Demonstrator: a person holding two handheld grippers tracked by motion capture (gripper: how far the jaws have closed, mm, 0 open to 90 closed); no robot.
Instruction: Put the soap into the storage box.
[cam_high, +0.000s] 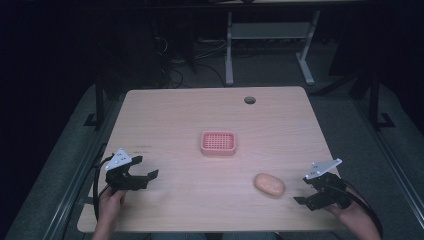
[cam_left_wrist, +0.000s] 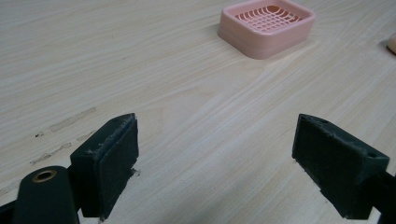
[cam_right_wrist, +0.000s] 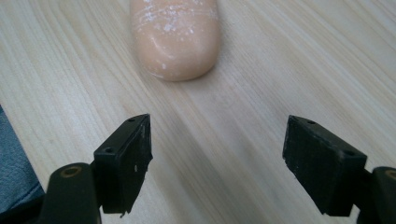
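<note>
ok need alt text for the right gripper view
An orange bar of soap lies on a pale wooden table, just ahead of the right gripper, whose two black jaws stand wide open and empty near the table's edge.

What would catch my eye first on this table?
Likely the pink slotted plastic soap dish at the middle of the pale wooden table, and the peach oval bar of soap lying nearer the right gripper. The left gripper waits open at the near left.
</note>
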